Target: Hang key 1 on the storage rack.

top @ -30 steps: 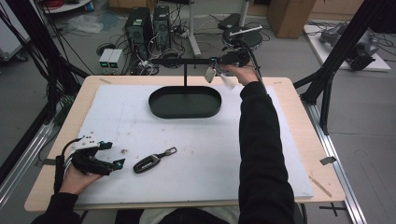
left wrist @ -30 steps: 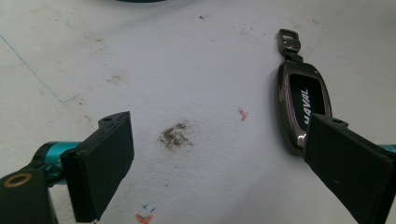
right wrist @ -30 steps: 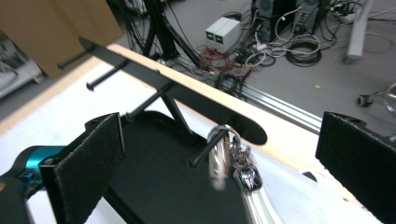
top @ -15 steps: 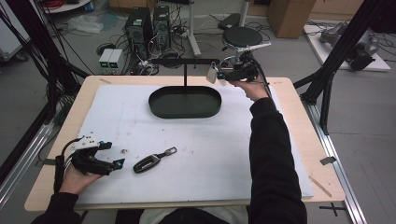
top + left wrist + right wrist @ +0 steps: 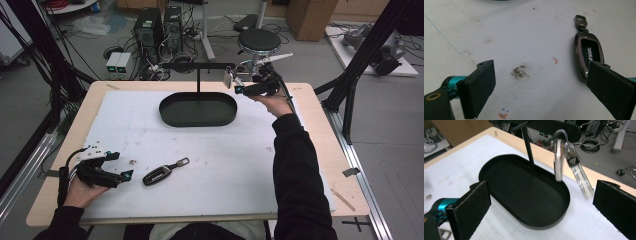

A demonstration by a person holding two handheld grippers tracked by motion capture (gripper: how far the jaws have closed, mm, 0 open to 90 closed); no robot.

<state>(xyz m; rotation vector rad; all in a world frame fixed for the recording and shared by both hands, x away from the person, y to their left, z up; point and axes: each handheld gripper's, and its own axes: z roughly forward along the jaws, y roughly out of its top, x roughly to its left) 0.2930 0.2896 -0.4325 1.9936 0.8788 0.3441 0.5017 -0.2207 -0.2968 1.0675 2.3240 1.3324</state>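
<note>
A black T-shaped stand [image 5: 198,80] rises from a black oval tray [image 5: 197,119] at the back of the table. A bunch of keys on a metal ring [image 5: 228,77] hangs from the right end of its bar and is seen close up, swinging, as the key bunch [image 5: 565,155]. My right gripper [image 5: 240,86] stands open just right of the keys, touching nothing; its jaws are wide apart around the tray [image 5: 506,177]. A dark car key fob [image 5: 160,173] lies flat near the front. My left gripper [image 5: 122,165] is open just left of the fob [image 5: 588,56].
A white mat [image 5: 280,165] covers the wooden table [image 5: 320,125]. Beyond the far edge stand a round stool [image 5: 259,40], computer cases and cables. Black frame legs [image 5: 350,100] rise at the right. Stains mark the mat [image 5: 519,72].
My right gripper has drawn back from the bar's end, a little right and toward the person, leaving the key bunch hanging. The left gripper and the fob have not moved.
</note>
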